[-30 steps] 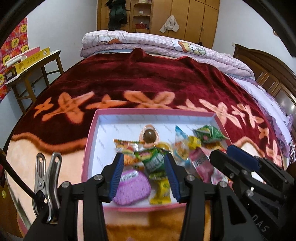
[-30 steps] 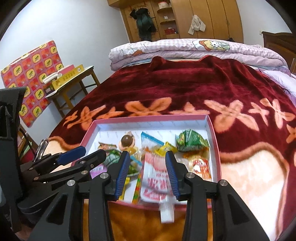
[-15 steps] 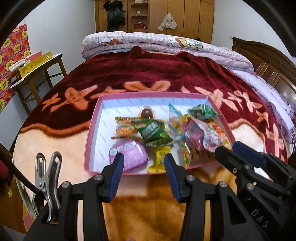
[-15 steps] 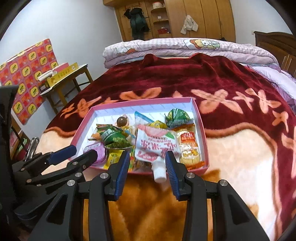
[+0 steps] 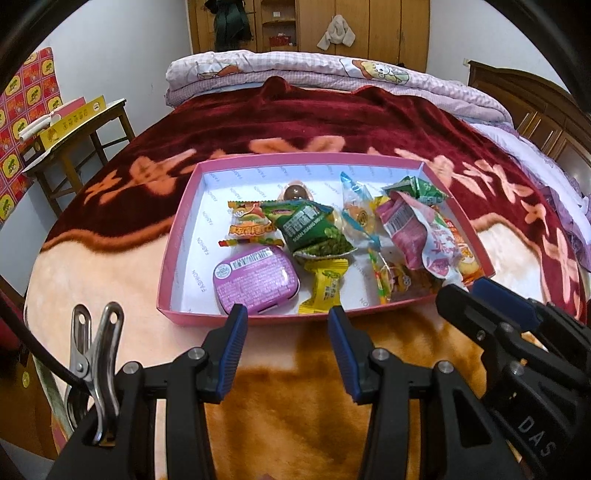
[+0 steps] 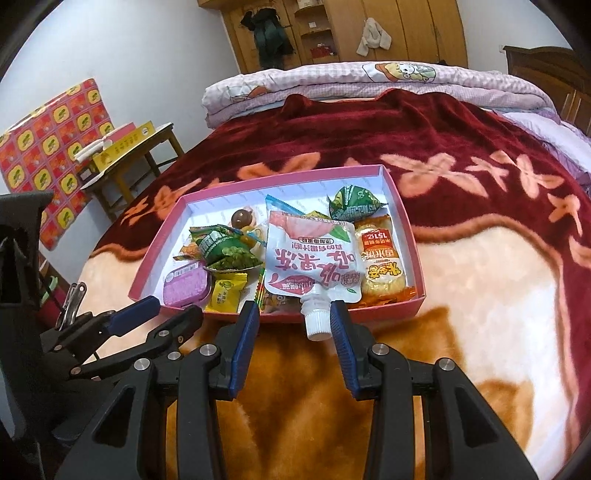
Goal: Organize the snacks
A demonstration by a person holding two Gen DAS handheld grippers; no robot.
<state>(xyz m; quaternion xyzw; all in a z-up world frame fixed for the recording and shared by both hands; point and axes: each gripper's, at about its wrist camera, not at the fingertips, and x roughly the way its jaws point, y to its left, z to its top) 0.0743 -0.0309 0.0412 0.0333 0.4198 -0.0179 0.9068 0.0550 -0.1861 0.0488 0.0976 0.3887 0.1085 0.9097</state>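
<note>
A pink tray (image 5: 177, 251) lies on the bed and holds several snacks: a purple tin (image 5: 255, 277), a green pea packet (image 5: 314, 229), a yellow candy (image 5: 327, 284), a chocolate ball (image 5: 297, 192) and a white-and-pink jelly pouch (image 6: 314, 258). My left gripper (image 5: 288, 332) stands open just short of the tray's near rim, with nothing between its fingers. My right gripper (image 6: 293, 325) is open too. The pouch's white cap (image 6: 316, 326) hangs over the near rim between the right fingers, and the pads do not press on it.
The tray (image 6: 406, 229) rests on a red and orange flowered blanket (image 6: 461, 280). A folded quilt (image 5: 332, 70) lies at the bed's far end. A wooden side table (image 5: 74, 122) stands to the left, with wardrobes (image 5: 369, 22) behind. An orange cracker pack (image 6: 380, 258) fills the tray's right side.
Both grippers have drawn back from over the snacks to just outside the tray's near rim. The snacks lie where they were.
</note>
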